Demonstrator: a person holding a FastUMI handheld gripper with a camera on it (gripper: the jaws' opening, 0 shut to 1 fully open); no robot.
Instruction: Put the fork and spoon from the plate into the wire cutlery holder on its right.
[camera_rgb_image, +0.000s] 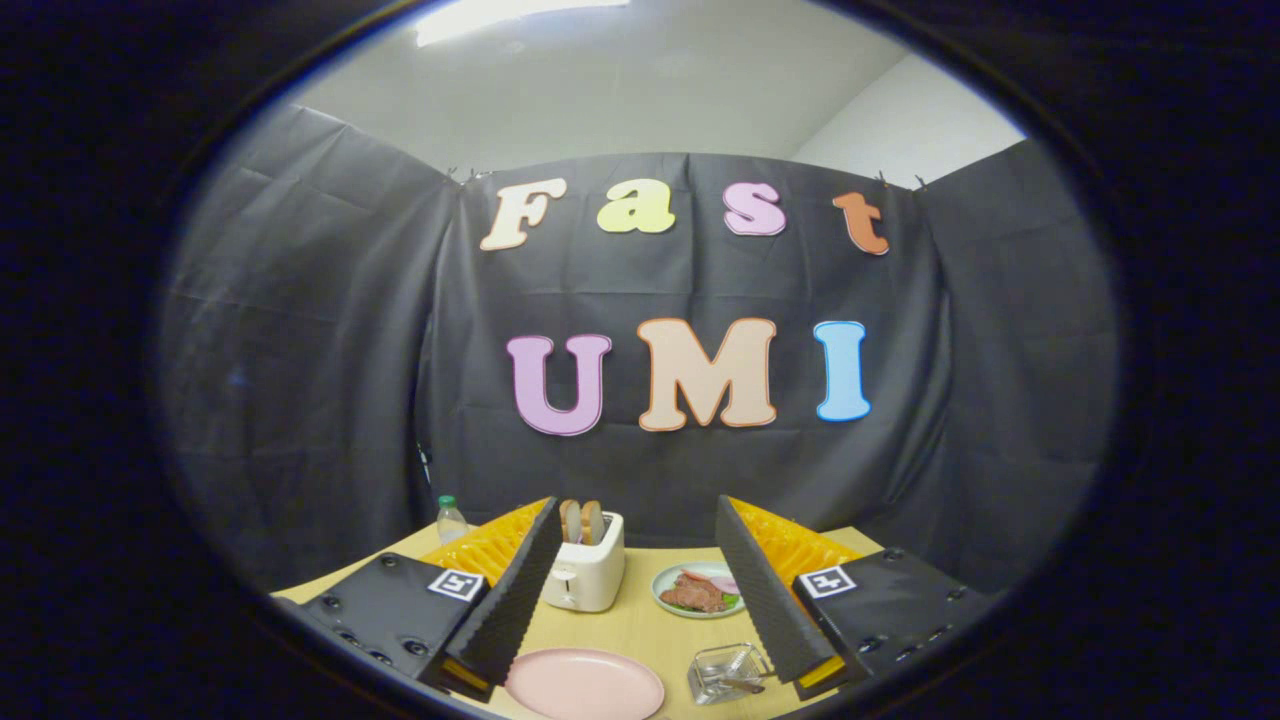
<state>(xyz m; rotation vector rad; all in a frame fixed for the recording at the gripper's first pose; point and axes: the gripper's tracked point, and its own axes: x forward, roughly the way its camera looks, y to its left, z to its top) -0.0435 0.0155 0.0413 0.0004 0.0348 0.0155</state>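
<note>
White toaster (585, 575) upright on the wooden counter (640, 625), two bread slices (581, 521) standing in its slots. Just beside it, small plate (700, 590) with meat slices and some green leaf. Clear bottle (451, 520) with green cap near the counter's far corner, well apart from the plate.

The hand-held two-finger gripper (640, 590) has two long fingers faced with black ribbed foam pads (510, 600), backed by bright orange-yellow ribbed plastic. Each finger sits on a matte black block studded with dark round screws, and each block carries a small square black-and-white marker tag on its top corner.
</note>
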